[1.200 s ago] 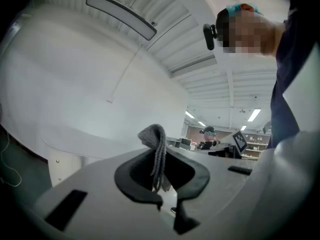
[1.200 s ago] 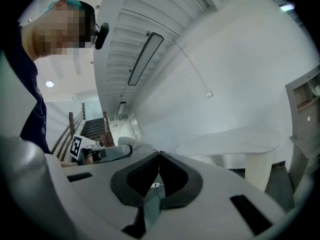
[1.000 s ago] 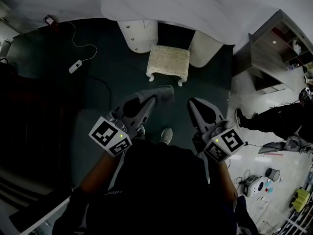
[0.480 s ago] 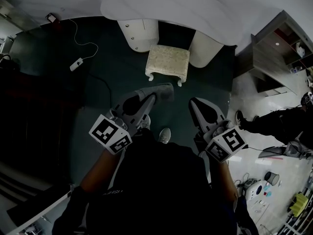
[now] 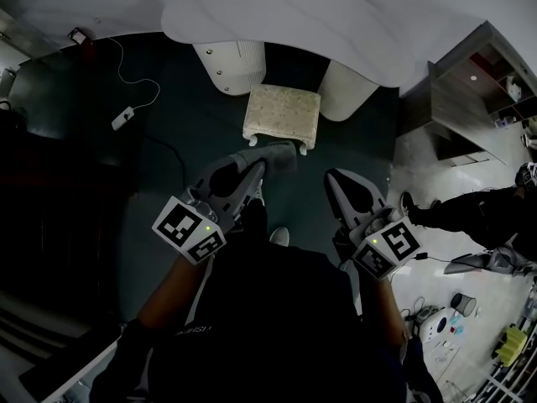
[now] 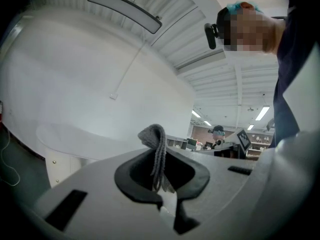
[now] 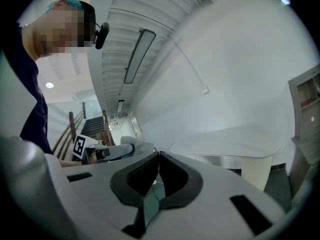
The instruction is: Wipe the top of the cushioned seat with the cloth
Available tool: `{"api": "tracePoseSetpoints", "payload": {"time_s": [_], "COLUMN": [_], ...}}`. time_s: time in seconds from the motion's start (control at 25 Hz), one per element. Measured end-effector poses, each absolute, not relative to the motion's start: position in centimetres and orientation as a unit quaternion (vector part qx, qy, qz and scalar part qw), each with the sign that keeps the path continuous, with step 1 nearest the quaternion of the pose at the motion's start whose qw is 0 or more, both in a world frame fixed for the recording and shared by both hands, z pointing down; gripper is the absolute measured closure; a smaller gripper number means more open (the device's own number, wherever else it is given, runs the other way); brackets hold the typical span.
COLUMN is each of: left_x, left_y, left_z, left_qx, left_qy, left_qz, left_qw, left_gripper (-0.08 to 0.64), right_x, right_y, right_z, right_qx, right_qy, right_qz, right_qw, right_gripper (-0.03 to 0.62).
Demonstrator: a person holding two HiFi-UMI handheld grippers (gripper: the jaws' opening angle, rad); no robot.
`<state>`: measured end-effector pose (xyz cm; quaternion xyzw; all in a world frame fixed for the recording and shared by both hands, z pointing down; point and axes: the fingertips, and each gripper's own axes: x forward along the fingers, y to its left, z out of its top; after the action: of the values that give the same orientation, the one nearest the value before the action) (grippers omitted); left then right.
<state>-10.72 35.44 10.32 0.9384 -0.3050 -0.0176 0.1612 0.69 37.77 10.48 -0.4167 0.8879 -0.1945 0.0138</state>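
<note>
A small cushioned seat [image 5: 282, 112] with a pale patterned top and white legs stands on the dark carpet under the white table. My left gripper [image 5: 263, 163] is shut on a grey cloth [image 5: 279, 157], which hangs from its tip just short of the seat's near edge. In the left gripper view the cloth [image 6: 157, 151] is folded over between the closed jaws of that gripper [image 6: 159, 160]. My right gripper [image 5: 334, 178] is held to the right of the seat, shut with nothing in it; its jaws [image 7: 158, 158] meet in the right gripper view.
A curved white table [image 5: 277, 19] on two white pedestals [image 5: 230, 64] arches over the seat. A white cable and power strip [image 5: 124, 117] lie on the carpet at left. A wooden shelf unit [image 5: 478, 99] stands at right, with another person [image 5: 478, 208] near it.
The view has shifted forward slightly; the seat sits a little lower-left and closer to the left gripper's cloth. Both grippers keep their pose and grip.
</note>
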Motion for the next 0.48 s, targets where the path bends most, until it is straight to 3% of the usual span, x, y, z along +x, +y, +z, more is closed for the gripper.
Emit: {"api": "tracePoseSetpoints", "payload": {"time_s": [0.48], "left_x": [-14.5], "left_y": [21.3], "left_z": [14.2], "left_qx": [0.932], "left_qy": [-0.307], "left_qz": [0.012], "left_qw": [0.193], "left_gripper": [0.534], "right_x": [-1.7], "right_y": [24.2], "right_z": [12.9], "right_qx": [-0.426], "right_qy": [0.874], "right_qz": [-0.233], "right_qw": [0.005], "right_gripper": [0.566]}}
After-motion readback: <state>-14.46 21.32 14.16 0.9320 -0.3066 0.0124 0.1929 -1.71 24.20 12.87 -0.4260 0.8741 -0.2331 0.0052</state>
